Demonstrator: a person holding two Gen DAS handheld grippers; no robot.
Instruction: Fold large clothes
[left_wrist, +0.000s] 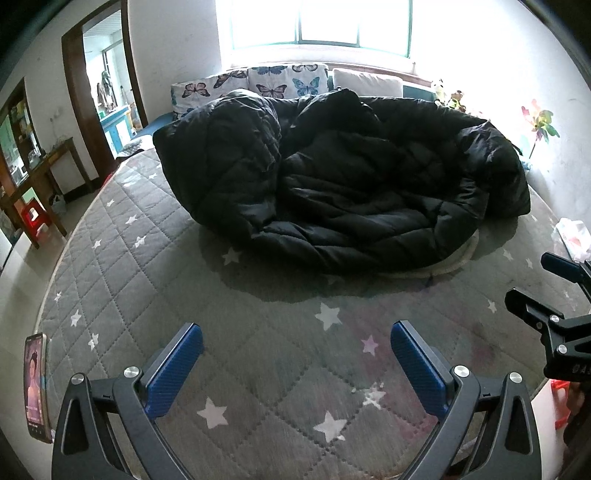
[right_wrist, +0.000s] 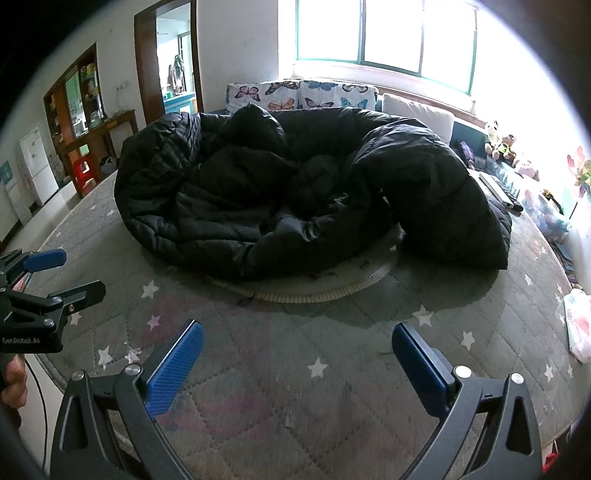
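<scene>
A big black quilted down coat (left_wrist: 332, 177) lies crumpled in a heap on the grey star-patterned mattress (left_wrist: 155, 280). The right wrist view shows the same coat (right_wrist: 303, 192) with a pale ribbed hem (right_wrist: 314, 293) peeking out under its near edge. My left gripper (left_wrist: 297, 334) hovers open above the mattress in front of the coat, blue pads wide apart and empty. My right gripper (right_wrist: 297, 334) is likewise open and empty, short of the coat. Each gripper shows in the other's view: the right gripper (left_wrist: 543, 284) at the right edge, the left gripper (right_wrist: 59, 273) at the left edge.
Butterfly-print pillows (left_wrist: 258, 81) and a white pillow (right_wrist: 417, 114) line the headboard under a bright window. A phone (left_wrist: 37, 384) lies at the mattress's near left edge. A white plastic bag (right_wrist: 578, 325) sits at the right edge. Wooden table (left_wrist: 44, 173) and red stool (left_wrist: 35, 218) stand left.
</scene>
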